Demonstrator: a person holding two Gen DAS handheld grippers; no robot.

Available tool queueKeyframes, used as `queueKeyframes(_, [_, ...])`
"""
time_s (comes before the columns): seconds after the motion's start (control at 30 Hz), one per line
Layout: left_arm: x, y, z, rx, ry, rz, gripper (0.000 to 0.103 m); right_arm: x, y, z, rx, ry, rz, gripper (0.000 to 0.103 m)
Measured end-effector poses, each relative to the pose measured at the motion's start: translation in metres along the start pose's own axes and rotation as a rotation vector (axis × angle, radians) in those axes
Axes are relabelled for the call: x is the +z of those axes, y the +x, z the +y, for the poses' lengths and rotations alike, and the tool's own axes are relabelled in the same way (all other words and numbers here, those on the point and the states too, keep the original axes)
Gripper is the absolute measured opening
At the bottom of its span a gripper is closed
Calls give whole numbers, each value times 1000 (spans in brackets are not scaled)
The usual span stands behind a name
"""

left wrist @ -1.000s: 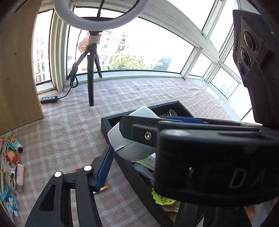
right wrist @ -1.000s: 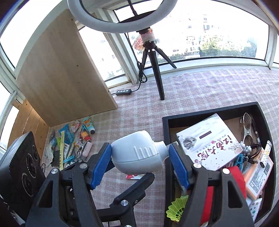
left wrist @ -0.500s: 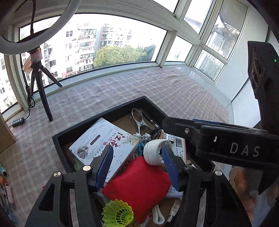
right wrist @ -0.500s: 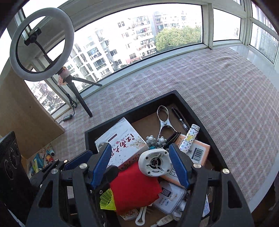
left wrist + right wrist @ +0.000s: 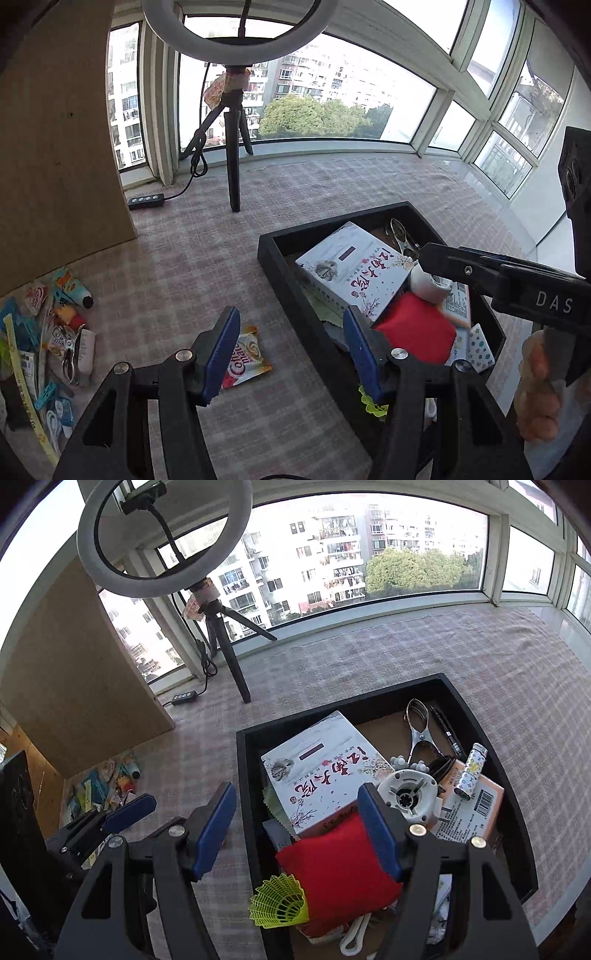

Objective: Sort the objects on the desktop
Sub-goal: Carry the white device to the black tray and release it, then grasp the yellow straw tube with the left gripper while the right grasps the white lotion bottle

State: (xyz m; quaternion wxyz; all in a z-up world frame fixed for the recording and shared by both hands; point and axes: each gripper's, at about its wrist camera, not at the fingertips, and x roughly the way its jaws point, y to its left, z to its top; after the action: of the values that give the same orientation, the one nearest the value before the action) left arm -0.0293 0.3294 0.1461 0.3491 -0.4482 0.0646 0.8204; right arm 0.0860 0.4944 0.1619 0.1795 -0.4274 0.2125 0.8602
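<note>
My right gripper (image 5: 297, 830) is open and holds nothing; it hangs over the near left part of the black tray (image 5: 243, 775). A white round device (image 5: 406, 797) lies in the tray beyond the right finger, resting on an orange box (image 5: 480, 801) beside a white book (image 5: 317, 768) and a red pouch (image 5: 332, 867). My left gripper (image 5: 291, 354) is open and empty above the tray's left rim (image 5: 273, 258). A Coffee-mate sachet (image 5: 245, 356) lies on the cloth by its left finger. In the left wrist view the right gripper (image 5: 517, 284) reaches in over the tray.
A heap of small items (image 5: 55, 332) lies at the far left by a wooden board (image 5: 55, 147). A ring light on a tripod (image 5: 234, 177) and a power strip (image 5: 146, 200) stand near the window. In the tray: metal tongs (image 5: 421, 731) and a green shuttlecock (image 5: 279, 901).
The right gripper carried the white device from left of the tray over it and let it go; it now lies in the tray. Both grippers have drawn back toward the tray's left side.
</note>
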Motion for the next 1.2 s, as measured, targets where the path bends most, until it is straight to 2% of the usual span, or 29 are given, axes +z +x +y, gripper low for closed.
queueKeyframes(0.17, [-22,-24,75,106,-100,-9,56,-12,25,58,46,-77,47,67])
queueKeyframes(0.3, [-46,-41,138,220,-178,-4,56,-23,48,104,82,-128,89,67])
queueKeyframes(0.5, [-87,-53,230,378,-318,38,55,-41,82,166,126,-176,152,61])
queueKeyframes(0.63, [-111,-53,275,422,-403,79,50,-51,105,197,150,-181,203,52])
queueKeyframes(0.77, [-125,-47,290,421,-419,110,40,-55,132,227,162,-180,261,46])
queueKeyframes(0.93, [-133,-43,295,418,-422,120,36,-56,166,257,150,-169,324,34])
queueKeyframes(1.03, [-126,-38,295,416,-416,123,32,-56,186,265,146,-138,365,33])
queueKeyframes(1.2, [-120,-34,295,420,-398,129,32,-58,206,273,151,-107,408,33])
